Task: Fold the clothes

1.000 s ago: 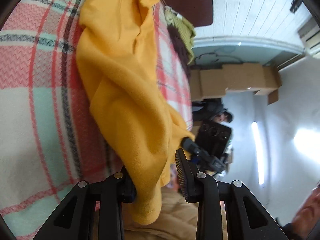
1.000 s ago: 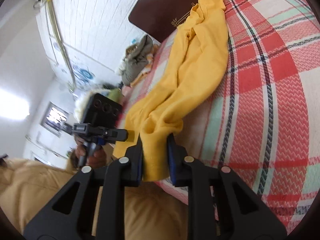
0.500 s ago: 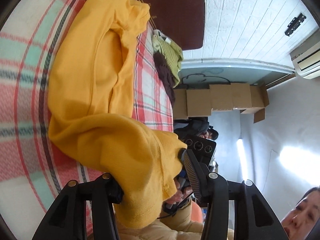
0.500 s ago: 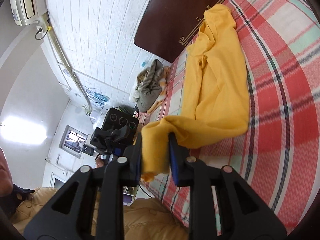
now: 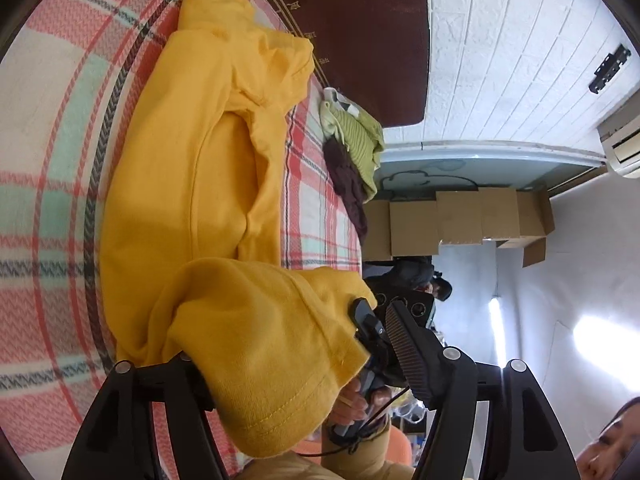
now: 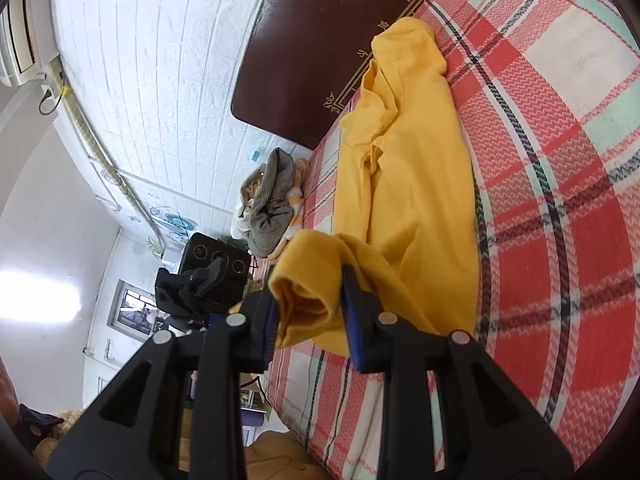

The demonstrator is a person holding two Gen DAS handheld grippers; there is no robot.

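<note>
A yellow garment (image 5: 192, 160) lies lengthwise on the plaid bed (image 5: 48, 160), its collar end near the dark headboard (image 5: 360, 20). Its lower hem is lifted and doubled back over the body. My left gripper (image 5: 292, 336) holds one hem corner loosely: its jaws are opening, the ribbed right pad (image 5: 400, 332) stands clear of the cloth, and the cloth drapes over the hidden left finger. In the right wrist view my right gripper (image 6: 310, 300) is shut on a rolled fold of the yellow garment (image 6: 416, 184), held just above the plaid bed (image 6: 560, 240).
A green and dark clothes pile (image 5: 352, 140) lies at one bed edge, a grey striped pile (image 6: 272, 200) at the other. Cardboard boxes (image 5: 460, 216) stand by the far wall. A person's face (image 5: 608, 448) shows at the lower right.
Both grippers carried the hem forward over the garment toward the headboard, doubling the lower part back. The left jaws spread wide and no longer pinch the cloth.
</note>
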